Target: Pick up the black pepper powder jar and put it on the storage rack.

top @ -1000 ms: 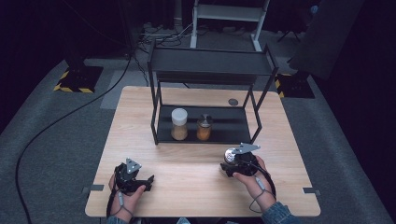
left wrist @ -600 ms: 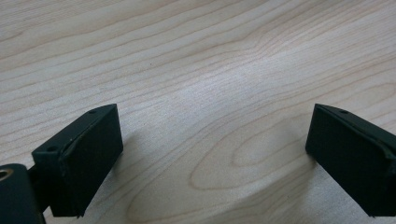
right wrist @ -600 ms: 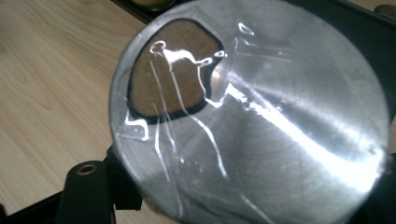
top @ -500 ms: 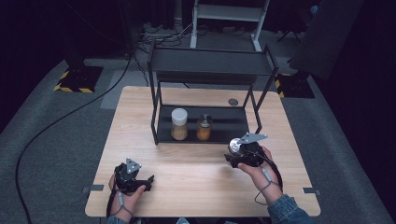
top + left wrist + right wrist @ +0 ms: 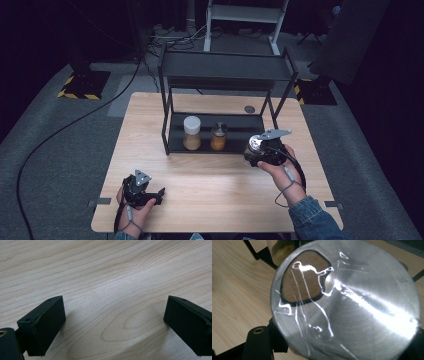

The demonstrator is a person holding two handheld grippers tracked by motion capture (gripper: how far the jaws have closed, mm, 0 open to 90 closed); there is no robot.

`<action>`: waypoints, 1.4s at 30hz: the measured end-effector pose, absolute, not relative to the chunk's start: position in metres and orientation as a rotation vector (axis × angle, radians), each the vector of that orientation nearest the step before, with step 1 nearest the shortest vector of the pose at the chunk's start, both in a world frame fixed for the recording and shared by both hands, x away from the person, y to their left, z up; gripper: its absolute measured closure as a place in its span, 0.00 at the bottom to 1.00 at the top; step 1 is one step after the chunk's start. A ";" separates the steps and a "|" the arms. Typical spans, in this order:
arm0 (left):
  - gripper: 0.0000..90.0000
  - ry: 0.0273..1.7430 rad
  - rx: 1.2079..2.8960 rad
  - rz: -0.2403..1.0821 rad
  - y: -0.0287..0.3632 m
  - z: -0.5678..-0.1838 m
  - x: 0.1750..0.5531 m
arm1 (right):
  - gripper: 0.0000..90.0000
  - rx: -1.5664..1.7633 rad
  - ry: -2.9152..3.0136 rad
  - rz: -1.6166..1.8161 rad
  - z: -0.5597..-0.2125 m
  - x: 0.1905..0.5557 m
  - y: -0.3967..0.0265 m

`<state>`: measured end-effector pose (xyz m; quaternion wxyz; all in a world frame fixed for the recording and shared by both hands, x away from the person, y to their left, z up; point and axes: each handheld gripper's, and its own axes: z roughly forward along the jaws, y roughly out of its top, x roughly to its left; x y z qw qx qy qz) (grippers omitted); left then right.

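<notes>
- The left gripper (image 5: 159,191) is held low over the worktop (image 5: 210,200) near its front left corner; in the left gripper view its two black jaws are seen spread wide apart, released, with bare wood grain between them.
- The left hand (image 5: 131,207) is wrapped around the gripper body from the front edge, and a grey three-cornered plate is seen on top of it.
- The right gripper (image 5: 249,154) is held off the worktop towards its right edge, about midway from front to back, just in front of the rack's right front leg.
- A jar with a shiny metal lid (image 5: 347,302) is grasped in the right gripper; in the right gripper view the round lid, with a brown patch outlined in black and a wrinkled clear film over it, is seen close to the camera, tilted towards it.
- In the high view the same lid is seen as a bright disc at the gripper's tip, near the rack's lower shelf but apart from it.
- A black metal rack (image 5: 227,67) stands across the far half of the worktop.
- On its lower shelf a white-lidded jar (image 5: 192,133) with tan contents and a smaller dark-lidded jar (image 5: 218,136) with orange contents are set upright side by side, left of the middle.
- A small dark disc (image 5: 249,109) lies on the worktop behind the rack.
</notes>
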<state>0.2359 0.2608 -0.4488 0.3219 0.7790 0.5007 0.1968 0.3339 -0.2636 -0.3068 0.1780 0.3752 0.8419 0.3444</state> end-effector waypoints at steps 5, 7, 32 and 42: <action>0.04 1.315 2.046 0.517 0.261 -0.449 0.236 | 0.34 1.062 2.371 0.968 -0.299 0.343 -0.262; 0.04 1.315 2.046 0.517 0.261 -0.449 0.236 | 0.34 1.060 2.368 0.975 -0.298 0.348 -0.263; 0.04 1.315 2.045 0.516 0.261 -0.449 0.236 | 0.34 1.123 2.346 0.968 -0.332 0.405 -0.261; 0.04 1.315 2.046 0.517 0.261 -0.449 0.236 | 0.34 1.157 2.344 0.941 -0.354 0.418 -0.256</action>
